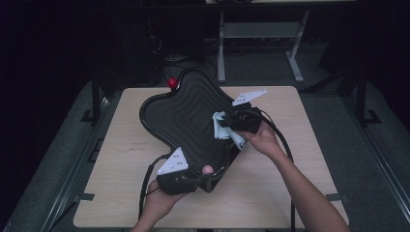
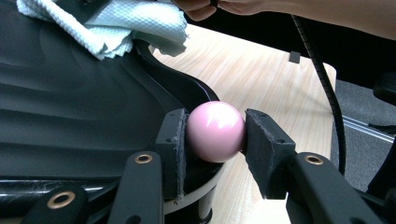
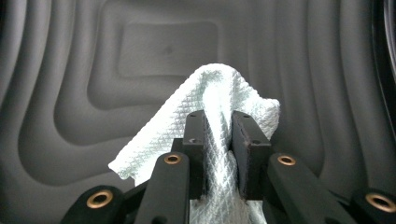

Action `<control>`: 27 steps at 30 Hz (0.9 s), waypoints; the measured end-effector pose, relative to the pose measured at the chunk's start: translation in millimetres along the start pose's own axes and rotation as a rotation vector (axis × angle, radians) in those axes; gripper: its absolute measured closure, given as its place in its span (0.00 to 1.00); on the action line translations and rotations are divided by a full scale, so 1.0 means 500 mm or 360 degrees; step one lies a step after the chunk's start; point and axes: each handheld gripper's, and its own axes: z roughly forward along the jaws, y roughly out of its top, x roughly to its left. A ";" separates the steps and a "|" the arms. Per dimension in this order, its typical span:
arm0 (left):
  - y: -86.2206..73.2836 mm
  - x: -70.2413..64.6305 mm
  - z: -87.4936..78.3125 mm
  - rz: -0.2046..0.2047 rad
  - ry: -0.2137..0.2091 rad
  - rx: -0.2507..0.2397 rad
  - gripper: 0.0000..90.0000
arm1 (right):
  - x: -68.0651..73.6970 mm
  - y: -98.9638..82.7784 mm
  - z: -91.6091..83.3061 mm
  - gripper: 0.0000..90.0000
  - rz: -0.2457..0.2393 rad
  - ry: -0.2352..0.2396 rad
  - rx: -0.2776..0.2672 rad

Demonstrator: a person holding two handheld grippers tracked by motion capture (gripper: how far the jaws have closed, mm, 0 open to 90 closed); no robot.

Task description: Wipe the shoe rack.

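Observation:
A large black ridged board (image 1: pixel 186 121) is propped at a tilt over the wooden table (image 1: pixel 121 193). A red ball knob (image 1: pixel 172 83) marks its far corner and a pink ball knob (image 1: pixel 207 169) its near corner. My left gripper (image 2: pixel 215 135) is shut on the pink ball knob (image 2: pixel 215 130), pads pressing both sides. My right gripper (image 3: pixel 218 140) is shut on a white waffle-weave cloth (image 3: pixel 205 112), held against the board's ridged face (image 3: pixel 140 60). From above, the cloth (image 1: pixel 221 126) sits at the board's right side under the right gripper (image 1: pixel 232 126).
Bare tabletop lies at the left (image 1: pixel 121 145) and at the right (image 2: pixel 261 70) of the board. A black cable (image 2: pixel 327 88) trails from the right gripper over the table edge. A grey table frame (image 1: pixel 261 34) stands on the dark floor beyond.

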 end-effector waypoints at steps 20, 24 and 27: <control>0.000 0.000 -0.001 0.0007 0.0000 0.0006 0.67 | 0.042 0.044 0.024 0.85 -0.0148 0.0056 0.0019; 0.001 0.001 -0.001 0.0002 -0.0004 0.0008 0.67 | 0.021 0.047 0.022 0.85 -0.0073 -0.0001 0.0026; 0.000 0.000 -0.001 0.0001 -0.0003 0.0007 0.67 | 0.058 0.051 0.029 0.85 -0.0142 0.0075 0.0014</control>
